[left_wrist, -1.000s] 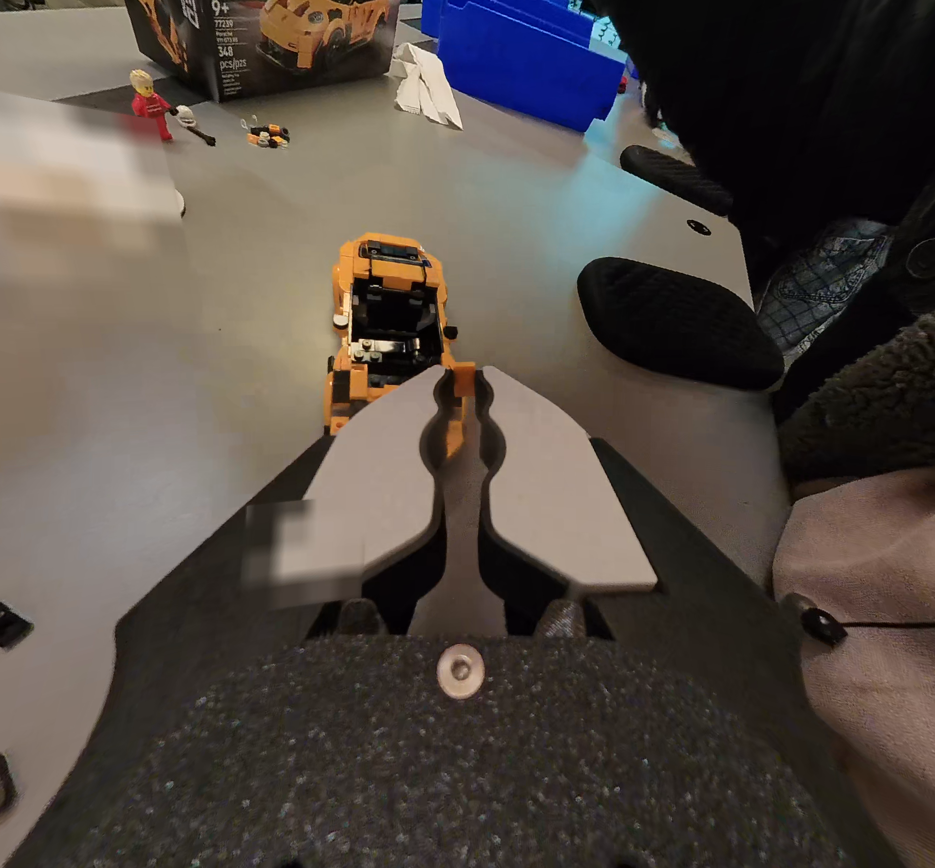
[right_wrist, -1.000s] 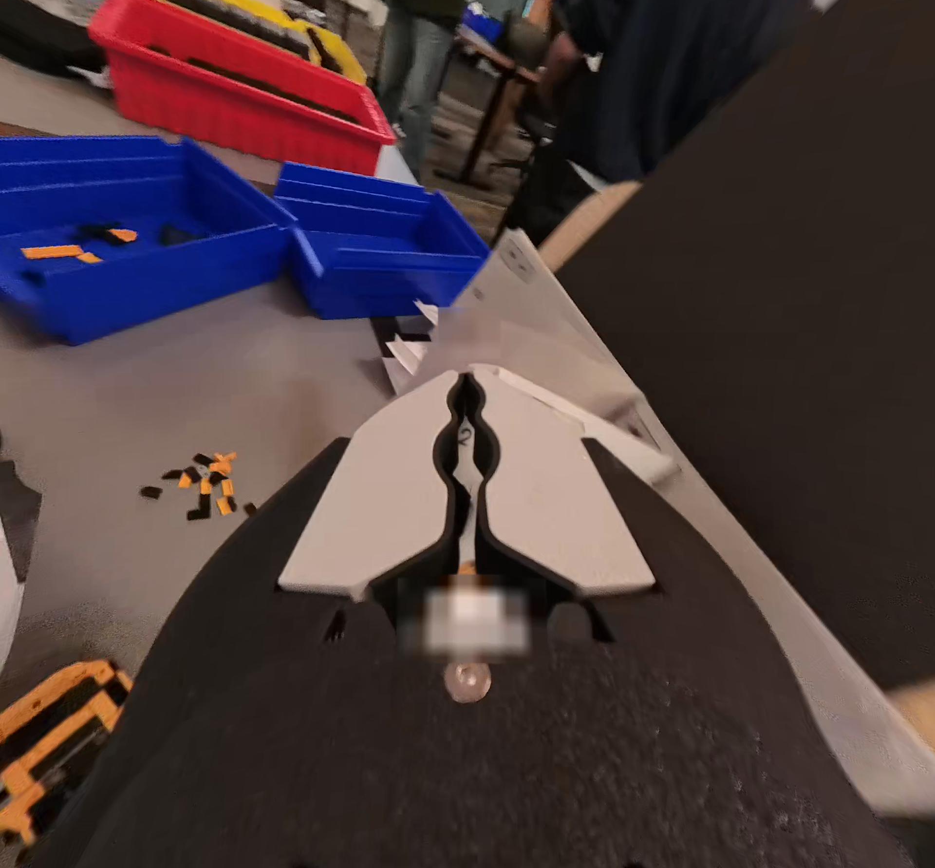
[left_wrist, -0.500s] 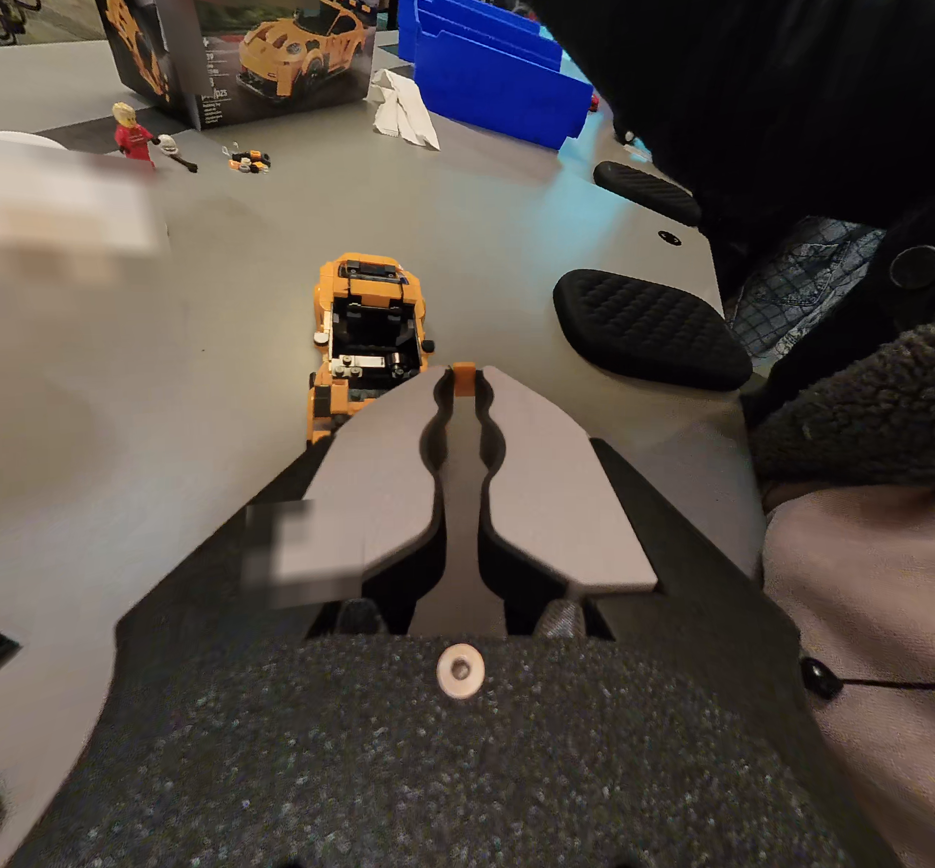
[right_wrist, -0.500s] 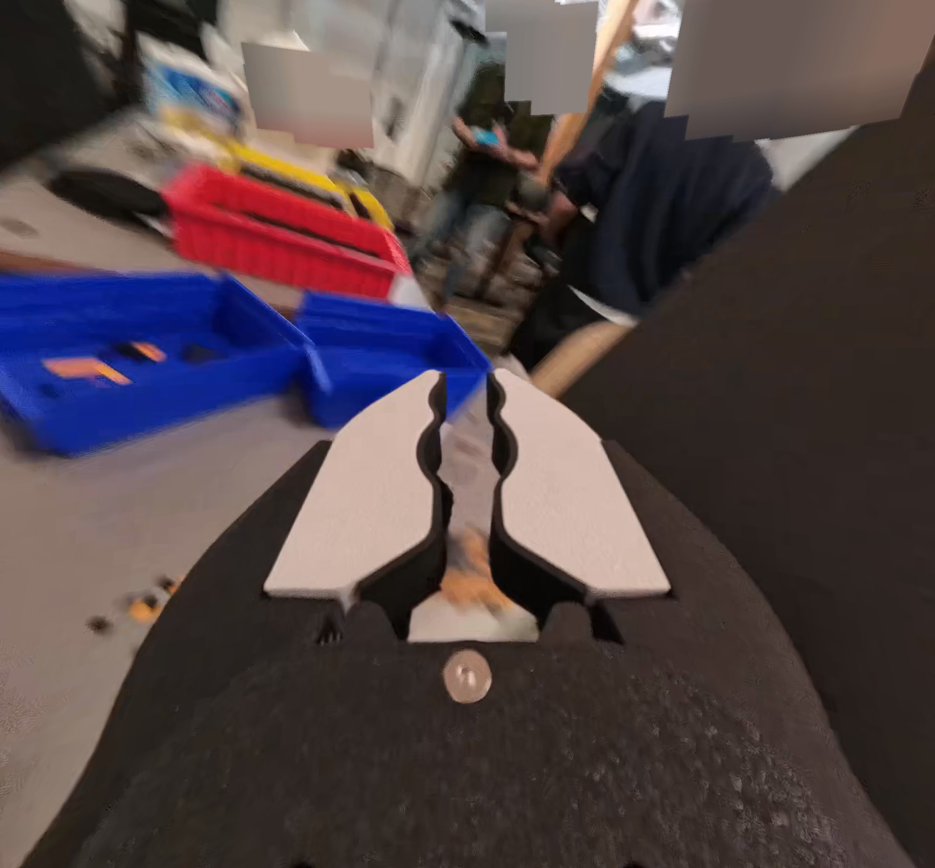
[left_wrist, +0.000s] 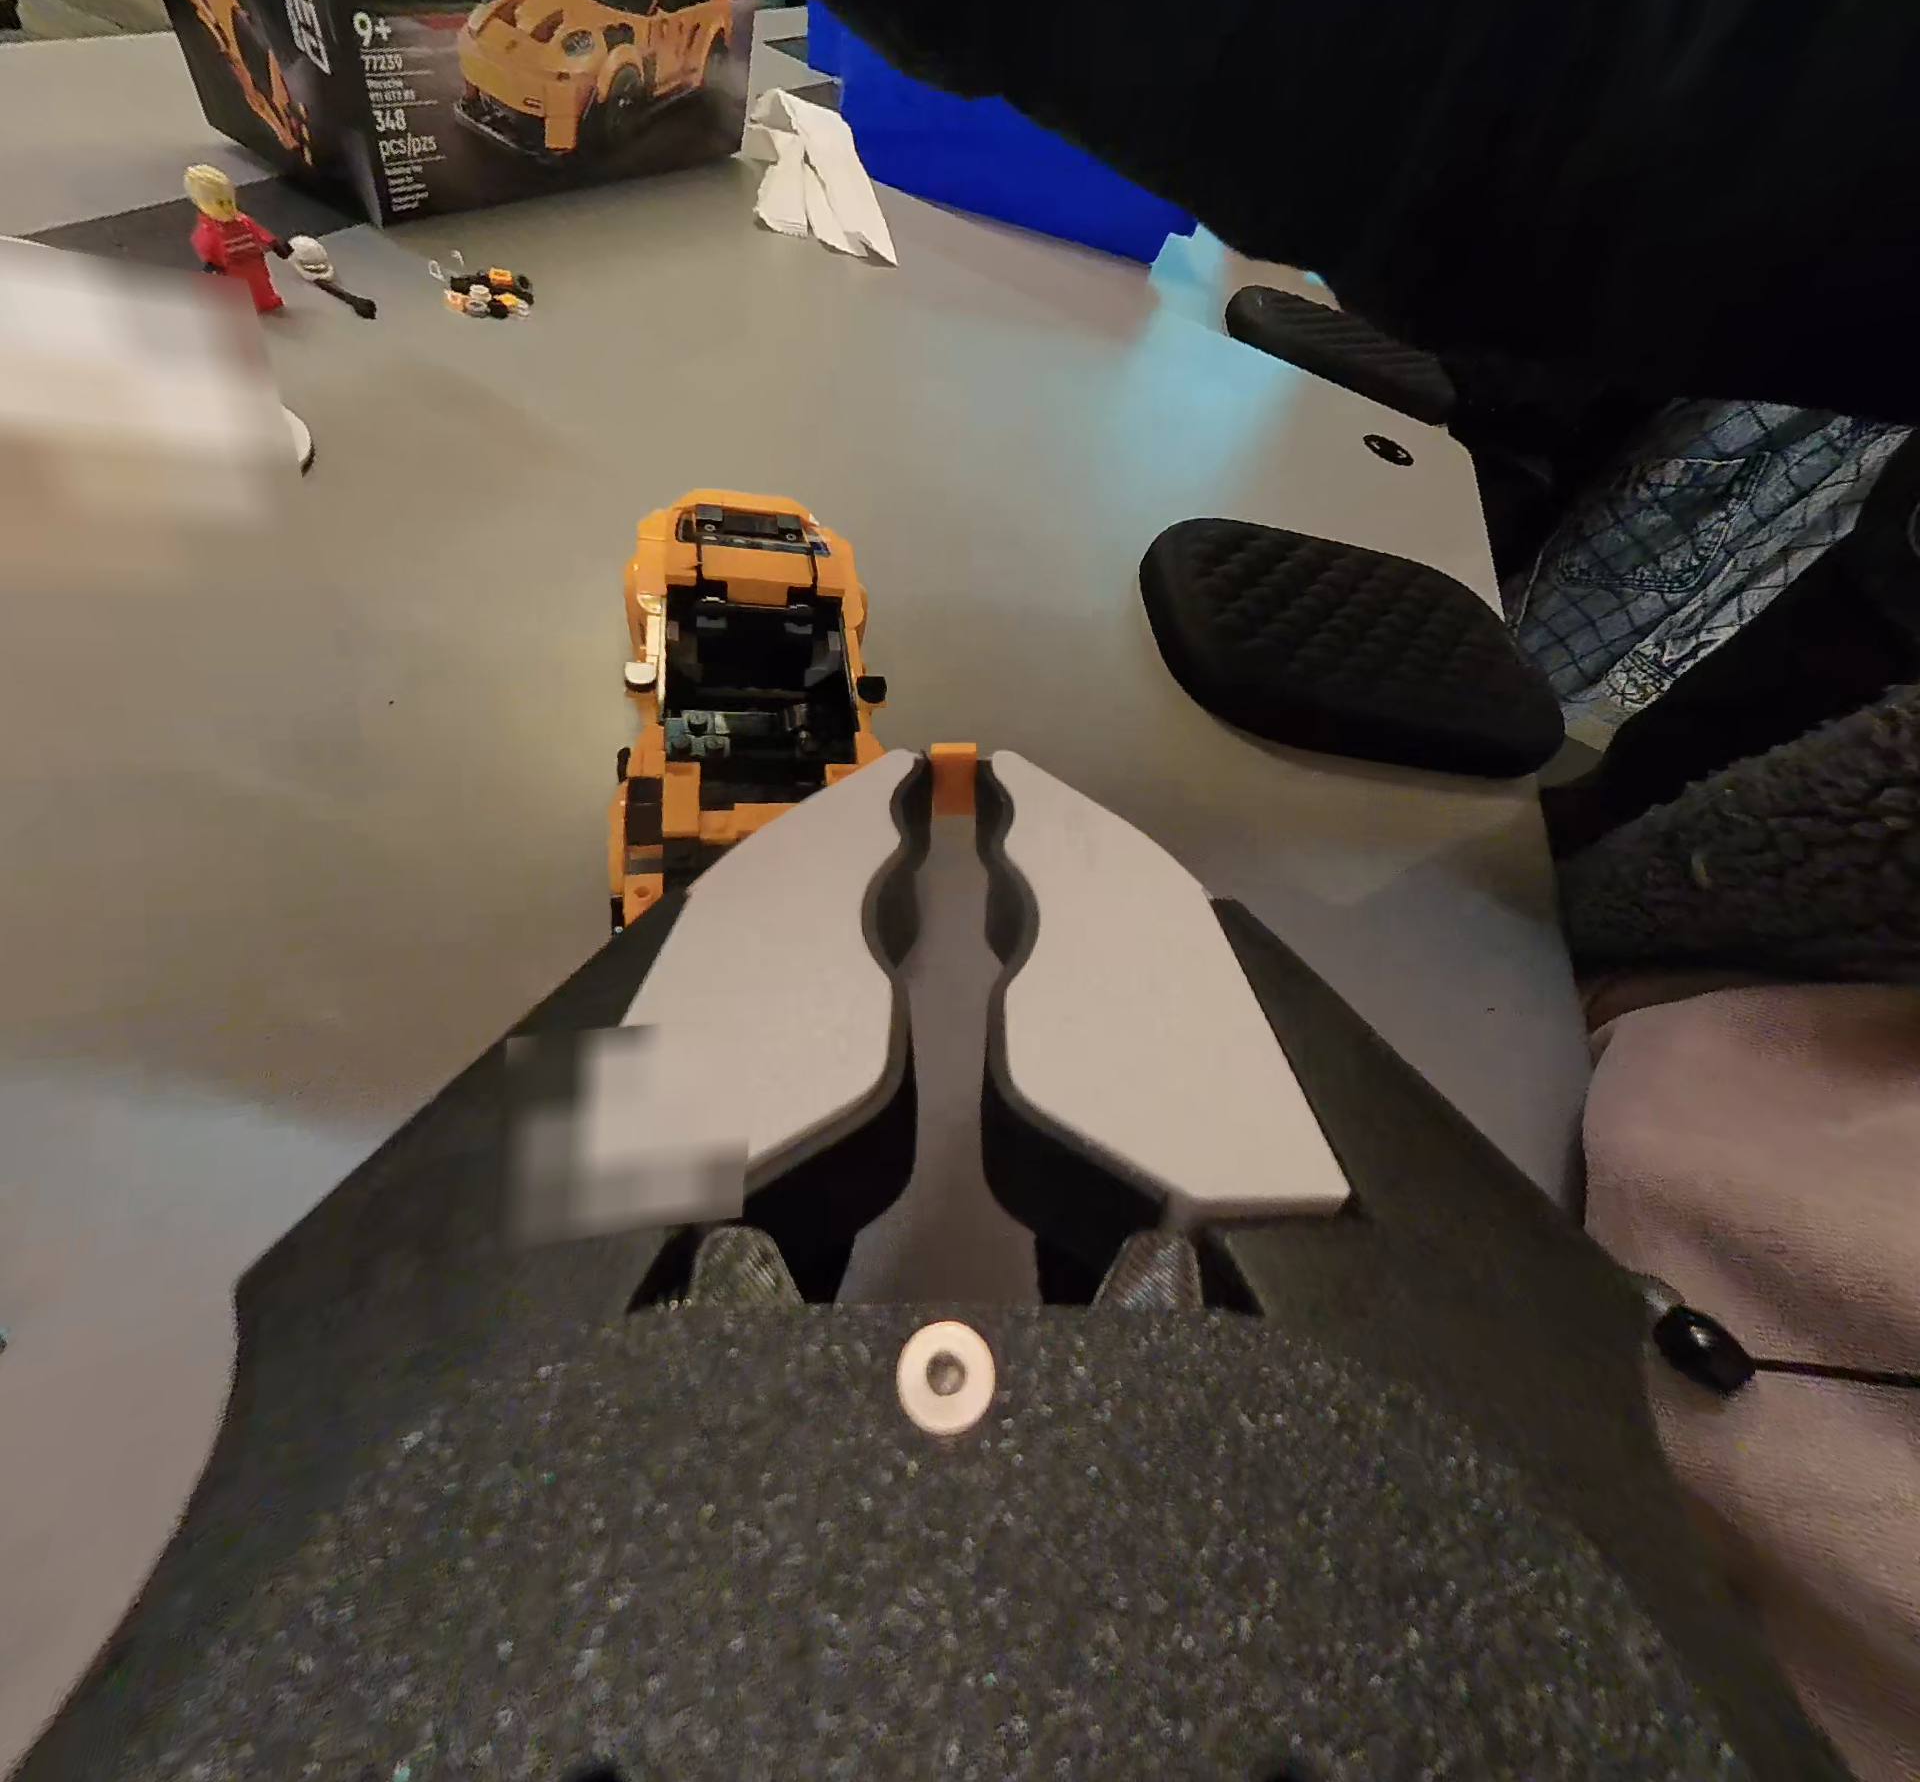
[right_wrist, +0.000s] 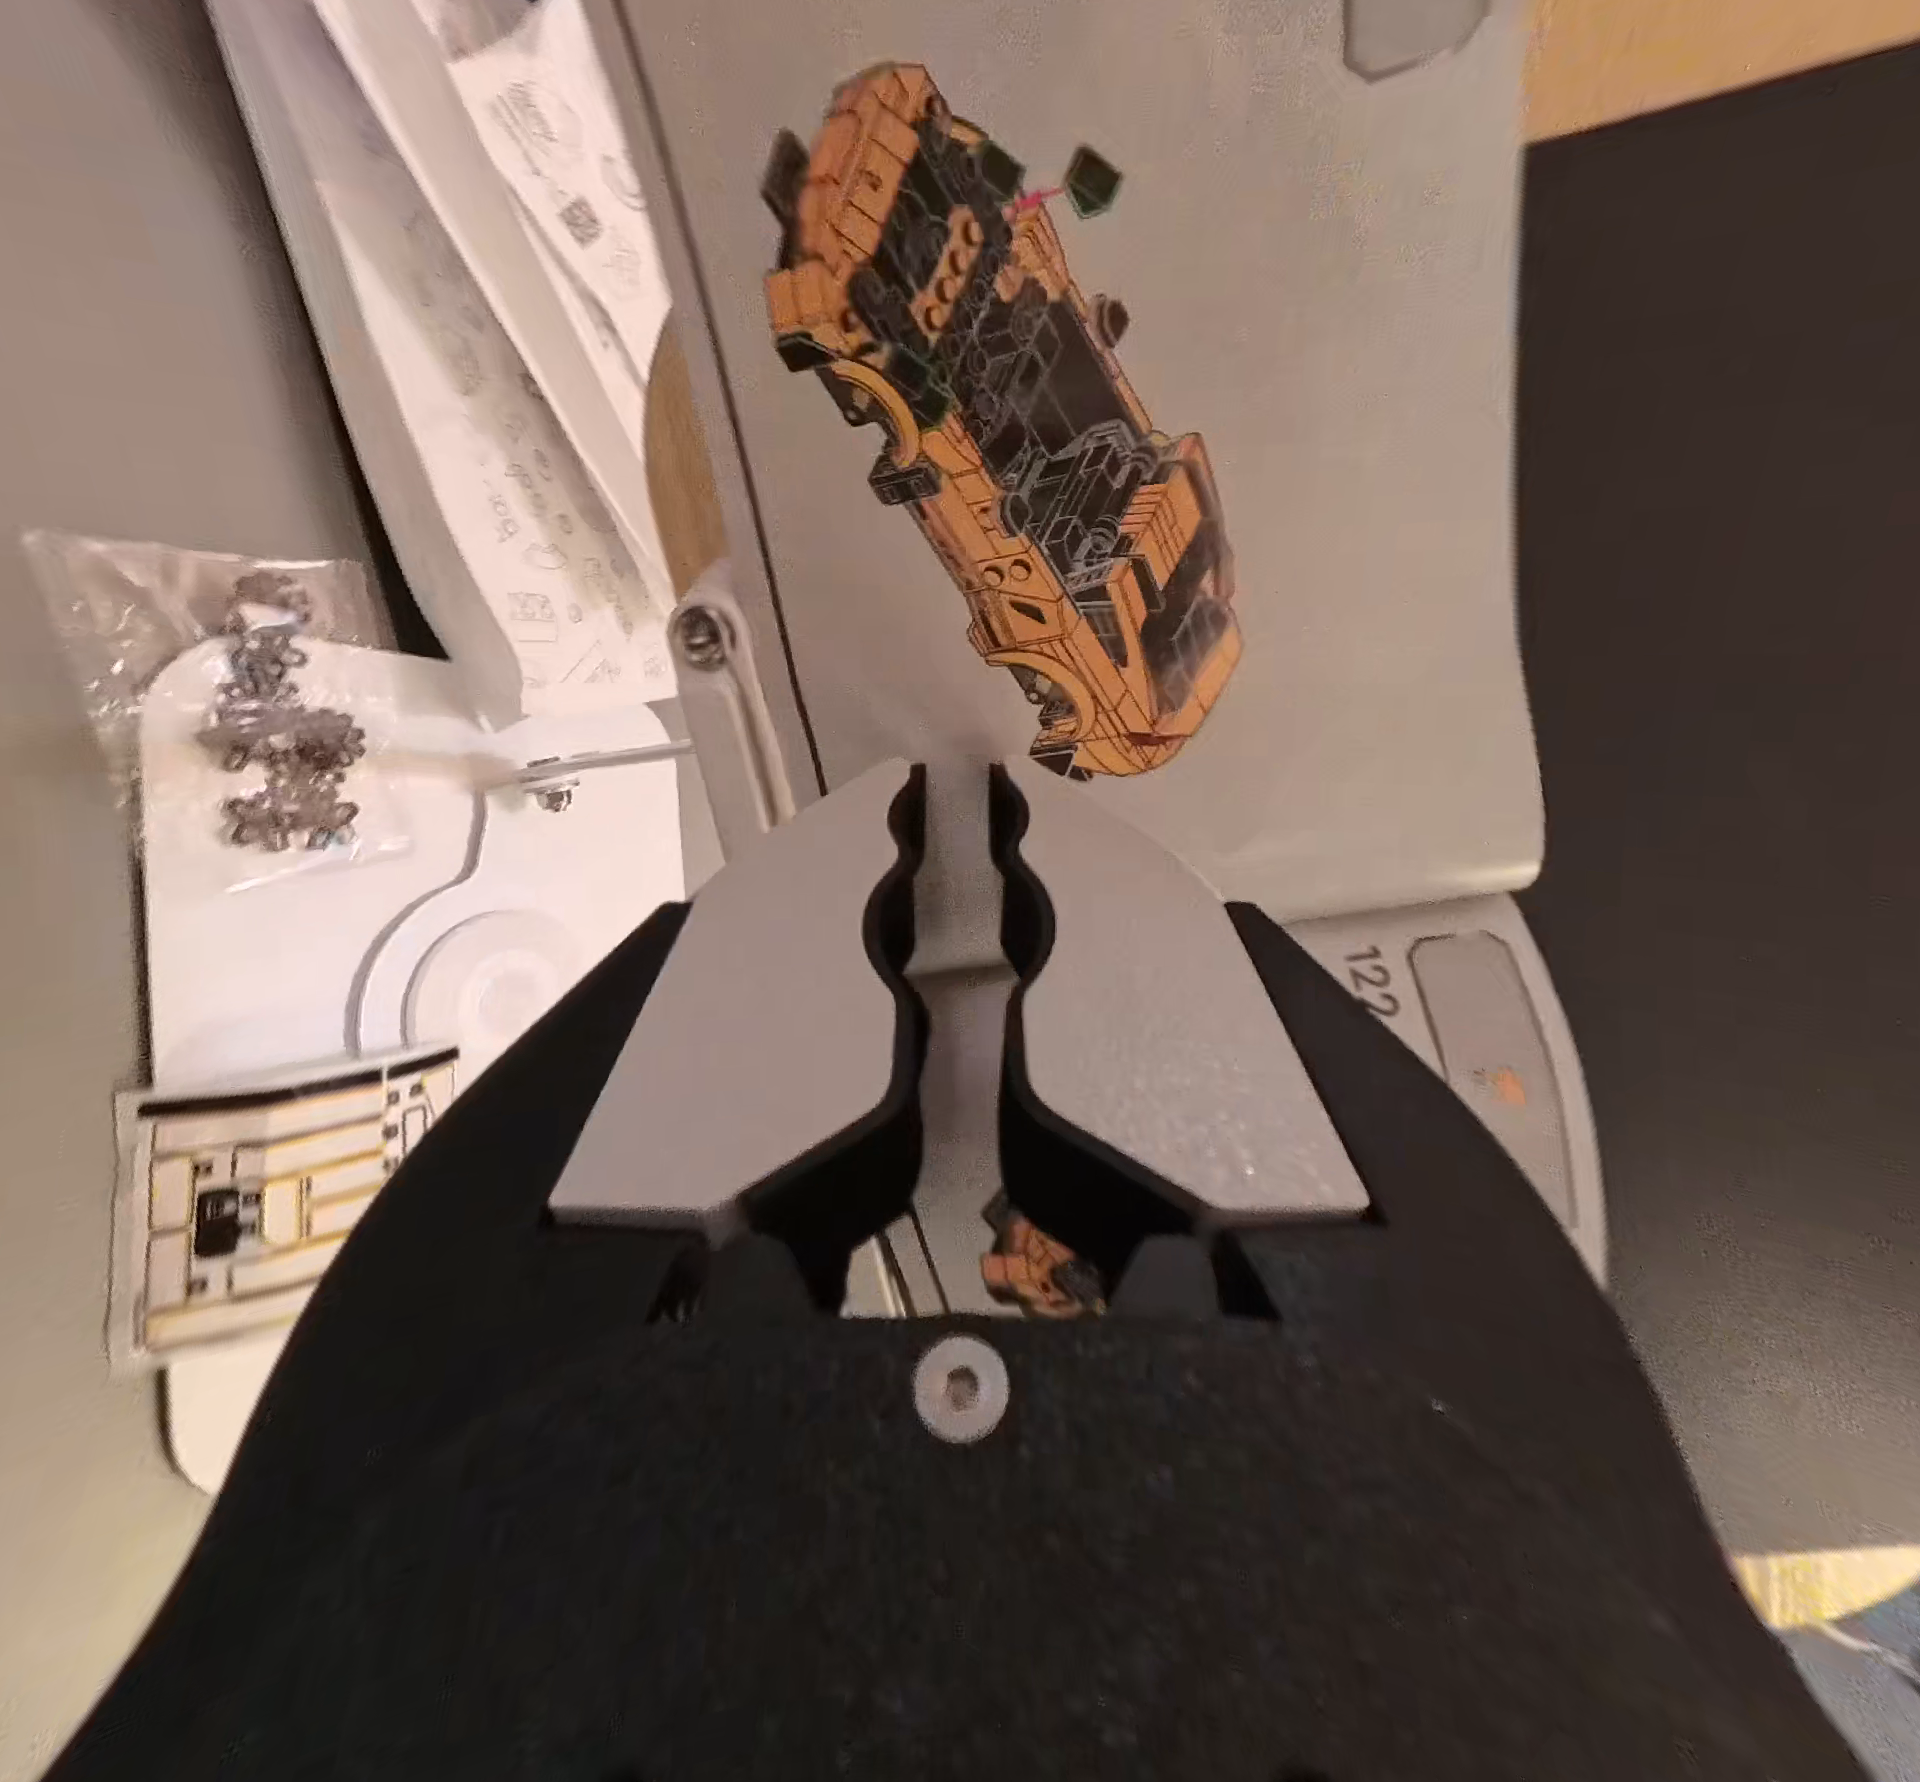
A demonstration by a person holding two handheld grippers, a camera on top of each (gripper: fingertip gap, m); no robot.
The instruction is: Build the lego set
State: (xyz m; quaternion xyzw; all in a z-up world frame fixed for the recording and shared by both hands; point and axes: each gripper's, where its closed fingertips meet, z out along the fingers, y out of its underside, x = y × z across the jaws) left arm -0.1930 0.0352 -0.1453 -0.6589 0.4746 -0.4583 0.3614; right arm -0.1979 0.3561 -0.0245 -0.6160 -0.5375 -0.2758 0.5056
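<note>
From my left tongs: car (left_wrist: pixel 743 683) dead ahead at 12 on the table (left_wrist: pixel 987 423); box (left_wrist: pixel 457 59) behind it at 11; minifigure (left_wrist: pixel 231 234) left of the loose parts (left_wrist: pixel 488 290); armrest (left_wrist: pixel 1340 646) at 2.

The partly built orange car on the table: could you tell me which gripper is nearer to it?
Left. The left gripper hovers just behind the car; the right gripper faces the instruction booklet, with no car in its view.

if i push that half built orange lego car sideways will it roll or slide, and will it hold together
The orange car probably slides rather than rolls: no wheels show, and it seems to sit low on the grey table. Likely light. Its open cockpit and small side-mounted bits could pop off, so push low on the body.
</note>
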